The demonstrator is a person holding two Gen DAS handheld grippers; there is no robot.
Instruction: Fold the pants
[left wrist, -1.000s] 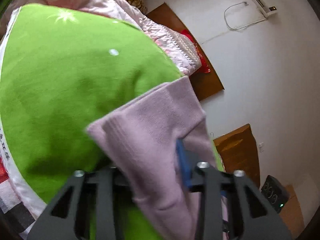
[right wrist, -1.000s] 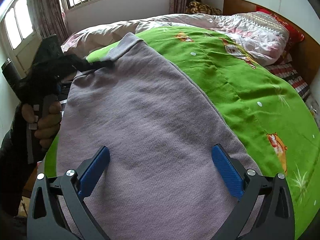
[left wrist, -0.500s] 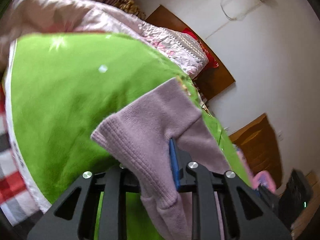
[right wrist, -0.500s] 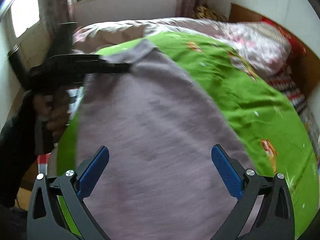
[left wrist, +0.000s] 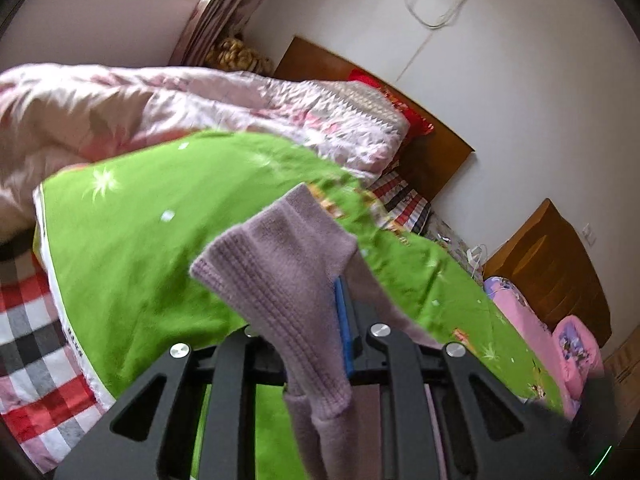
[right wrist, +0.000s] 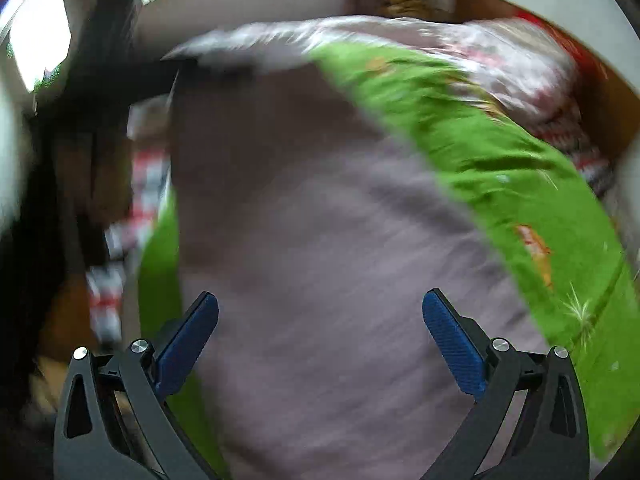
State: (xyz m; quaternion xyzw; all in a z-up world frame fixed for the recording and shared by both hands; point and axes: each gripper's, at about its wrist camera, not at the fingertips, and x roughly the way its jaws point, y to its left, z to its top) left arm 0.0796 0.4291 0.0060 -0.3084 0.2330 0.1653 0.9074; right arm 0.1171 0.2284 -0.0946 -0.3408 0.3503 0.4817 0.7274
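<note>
Soft, limp pants (left wrist: pixel 288 280) pinched at ribbed cuff by left gripper (left wrist: pixel 316 320), closing; right gripper (right wrist: pixel 320 344) spread, empty.

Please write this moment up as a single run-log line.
step: fold pants | left gripper: shut on ribbed cuff, jaws just closing, cuff raised off green blanket | right gripper: open over pants

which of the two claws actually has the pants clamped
The left claw: its pads are shut on the ribbed cuff of the lilac pants. The right claw is open over them.
</note>
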